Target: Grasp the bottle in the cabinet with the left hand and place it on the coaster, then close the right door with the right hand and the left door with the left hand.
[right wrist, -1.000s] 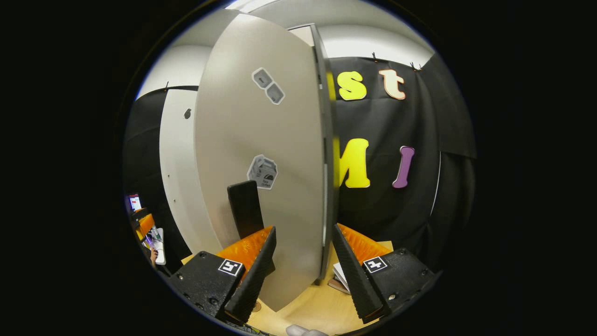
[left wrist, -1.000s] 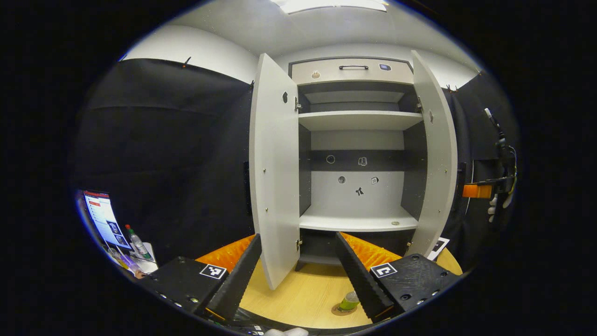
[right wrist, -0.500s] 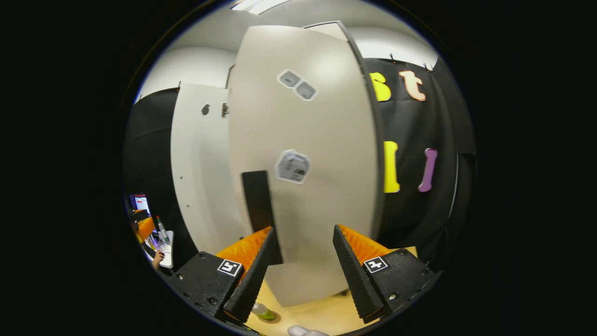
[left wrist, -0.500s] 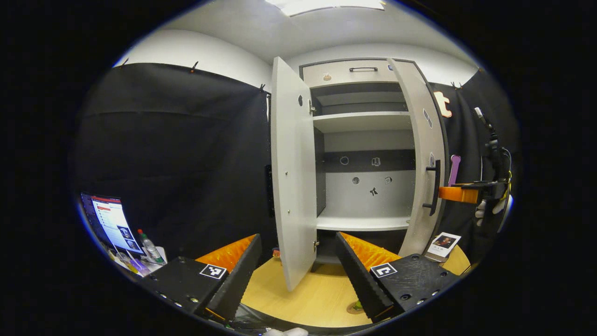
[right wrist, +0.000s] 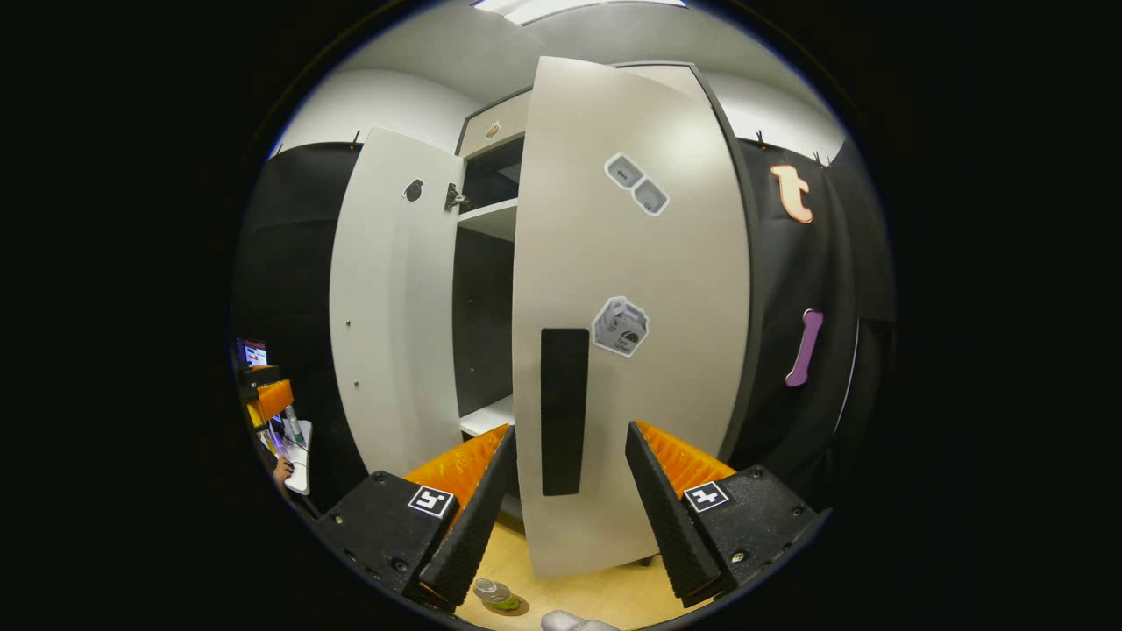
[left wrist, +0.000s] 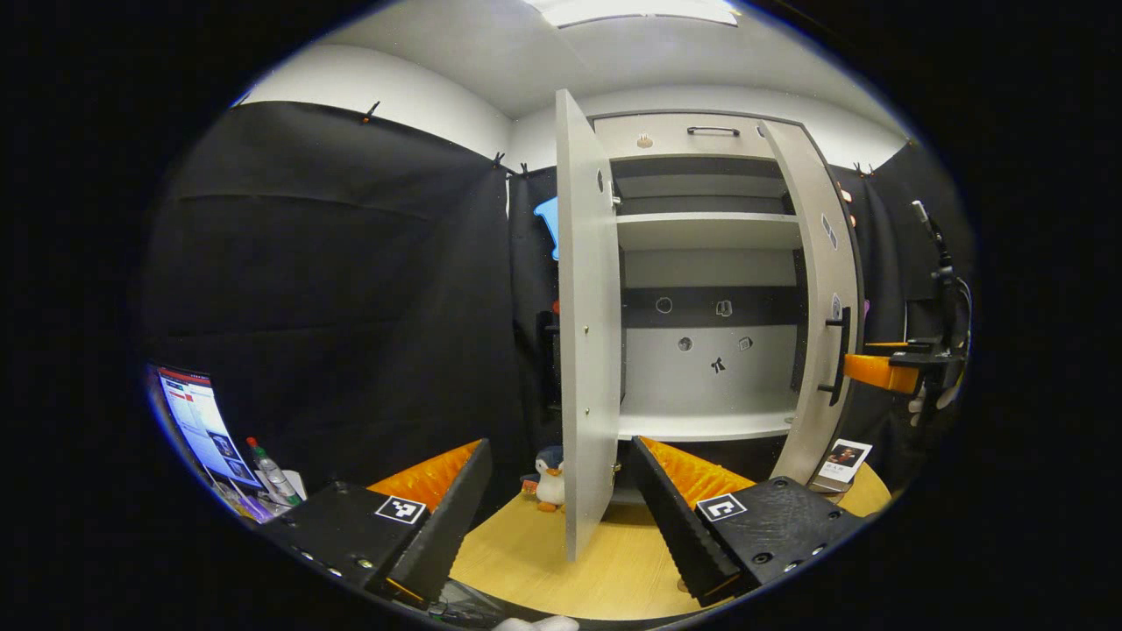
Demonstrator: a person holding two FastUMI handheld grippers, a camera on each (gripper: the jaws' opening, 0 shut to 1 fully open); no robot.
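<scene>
The white cabinet (left wrist: 710, 228) stands on the wooden table with empty shelves. Its left door (left wrist: 583, 350) is open and edge-on to my left gripper (left wrist: 561, 517), which is open and holds nothing. The right door (right wrist: 631, 307) is swung partway shut. My right gripper (right wrist: 570, 517) is open and close to that door's outer face, with the black handle (right wrist: 564, 412) showing between its fingers. In the left gripper view the right gripper (left wrist: 881, 370) is beside that handle (left wrist: 837, 355). A bottle (right wrist: 493, 592) of green liquid stands on the round coaster (right wrist: 513, 606) on the table.
A toy penguin (left wrist: 550, 478) sits left of the cabinet's base. A photo card (left wrist: 843, 456) leans at the right door's foot. Beyond the table (left wrist: 526, 561) on the left are a monitor (left wrist: 203, 425) and another bottle (left wrist: 273, 473). A drawer (left wrist: 692, 136) tops the cabinet.
The right door has swung from wide open to partway shut, with my right gripper following on its outer face. My left gripper has shifted left, so the left door now shows edge-on.
</scene>
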